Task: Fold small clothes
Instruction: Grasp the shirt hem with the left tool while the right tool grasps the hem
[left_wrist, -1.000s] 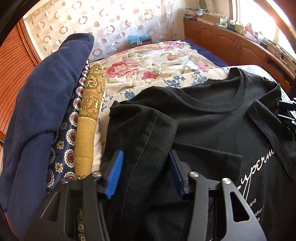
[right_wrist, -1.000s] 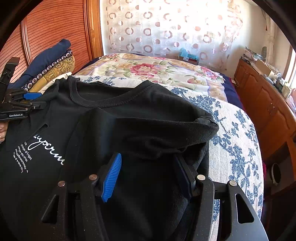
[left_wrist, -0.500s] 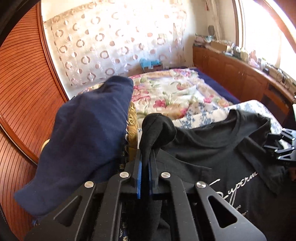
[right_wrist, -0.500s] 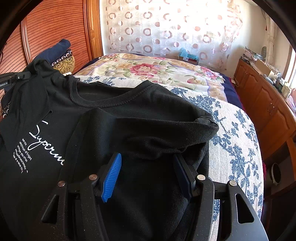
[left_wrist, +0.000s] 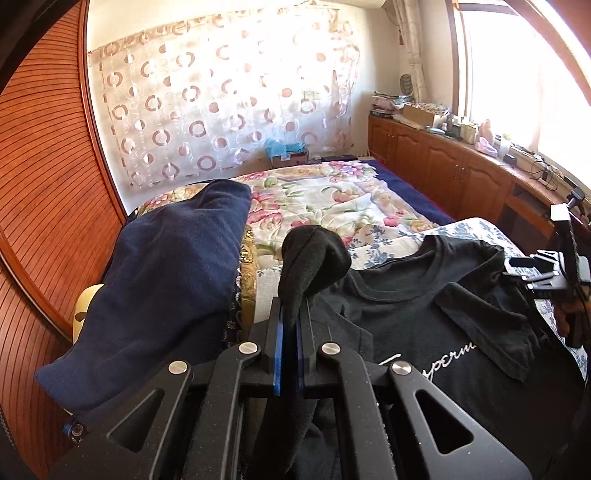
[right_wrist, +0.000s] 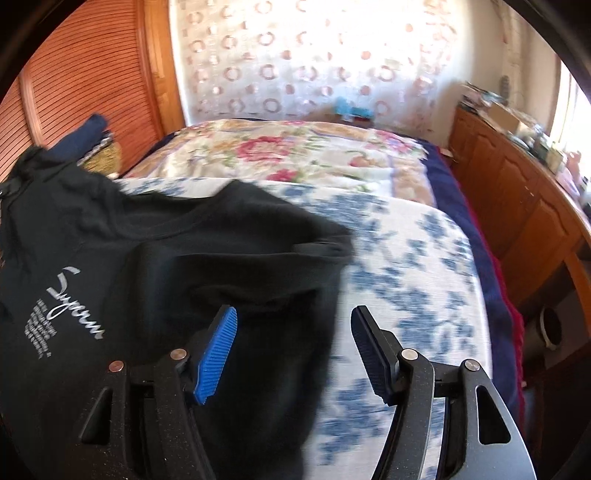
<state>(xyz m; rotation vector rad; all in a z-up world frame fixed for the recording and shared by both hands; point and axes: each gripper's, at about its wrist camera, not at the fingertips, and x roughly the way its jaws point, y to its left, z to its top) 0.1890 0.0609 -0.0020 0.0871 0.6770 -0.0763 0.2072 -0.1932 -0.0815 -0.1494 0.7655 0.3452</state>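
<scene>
My left gripper (left_wrist: 288, 325) pinches a bunched sleeve of the black T-shirt (left_wrist: 424, 325), lifted off the bed (right_wrist: 406, 266). My right gripper (right_wrist: 291, 350) gapes wide over the shirt's other edge, gripping nothing. I judge the side fold is in hand; next, carry this sleeve inward across the chest.

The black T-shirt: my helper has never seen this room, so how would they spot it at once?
On the bed's blue-flowered sheet lies the black T-shirt, beside a stack of folded cloth topped by a navy piece. Only the shirt bears white script lettering, and the left gripper pinches a fold of it.
</scene>
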